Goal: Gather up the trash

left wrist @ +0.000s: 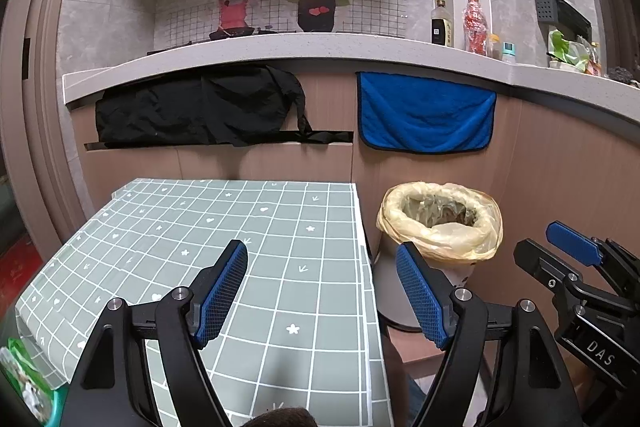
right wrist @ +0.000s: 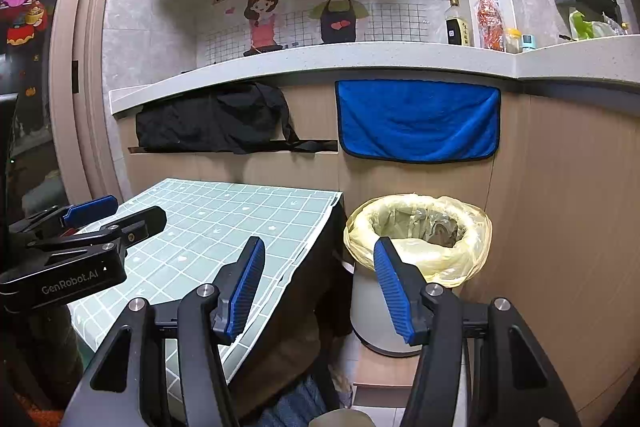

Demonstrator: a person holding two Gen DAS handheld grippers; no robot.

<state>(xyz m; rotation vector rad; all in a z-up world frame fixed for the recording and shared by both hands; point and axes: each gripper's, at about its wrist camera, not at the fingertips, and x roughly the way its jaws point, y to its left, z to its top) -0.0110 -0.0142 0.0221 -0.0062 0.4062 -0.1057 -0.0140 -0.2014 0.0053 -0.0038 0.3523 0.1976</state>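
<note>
We hold both grippers up over the near edge of the table (left wrist: 224, 219), and neither carries anything. Our left gripper (left wrist: 320, 291) has its blue pads spread wide with only tablecloth and bin showing between them; our right gripper (right wrist: 316, 287) is likewise spread, empty, and sits just to the bin side of the table's corner. We read this as a ready posture: jaws parted so either one can close on a piece of rubbish as soon as we reach it.

The trash bin (right wrist: 418, 239) stands on the floor just beside the table's right edge, against the cabinet front, its yellow liner folded over the rim so the mouth stays wide for a drop from above. Something crumpled lies inside, too dim for us to name.

No loose trash shows on the checked cloth. The only likely piece is a green wrapper (left wrist: 24, 383) at the table's near left corner, low beside our left gripper; we cannot tell whether it rests on the table or beyond it. We judge the left side is better placed to fetch it.
</note>
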